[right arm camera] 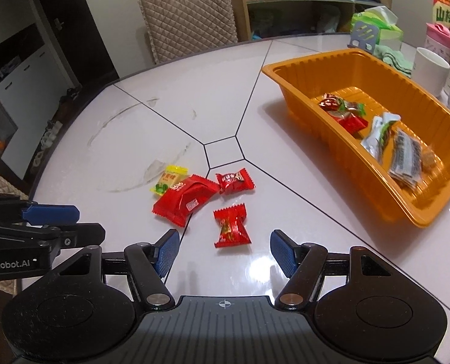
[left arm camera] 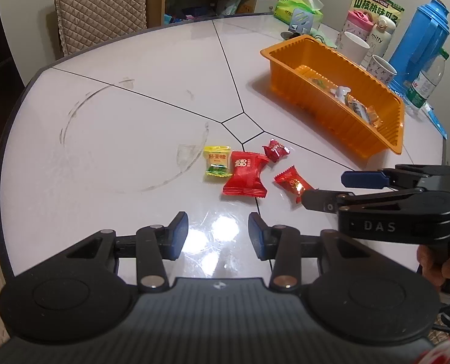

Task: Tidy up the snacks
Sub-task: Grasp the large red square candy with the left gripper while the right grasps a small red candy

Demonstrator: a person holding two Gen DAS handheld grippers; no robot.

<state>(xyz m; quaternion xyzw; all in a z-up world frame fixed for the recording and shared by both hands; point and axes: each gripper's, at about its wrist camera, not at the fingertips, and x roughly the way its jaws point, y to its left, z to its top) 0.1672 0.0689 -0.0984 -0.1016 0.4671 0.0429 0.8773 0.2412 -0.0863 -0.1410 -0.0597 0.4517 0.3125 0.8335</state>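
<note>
At the lower centre of the frame we see four candies (right arm camera: 206,200) on the desk (right arm camera: 164,121); both claws, left claw (left arm camera: 218,236) and right claw (right arm camera: 225,253), stand apart, holding nothing.

1. Desk (right arm camera: 194,91): pale top, dark seam lines, smudged.
2. Orange tray (right arm camera: 331,60), right side.
3. Yellow candy (right arm camera: 170,179), large red packet (right arm camera: 185,200), two small red candies (right arm camera: 234,180) (right arm camera: 232,226), loose, centre.
4. Cups, bottles, rear right.

Four wrapped candies (right arm camera: 206,200) clustered on surface (right arm camera: 170,115); tray (right arm camera: 340,60) to their right, several snack packets (right arm camera: 389,142) inside.
</note>
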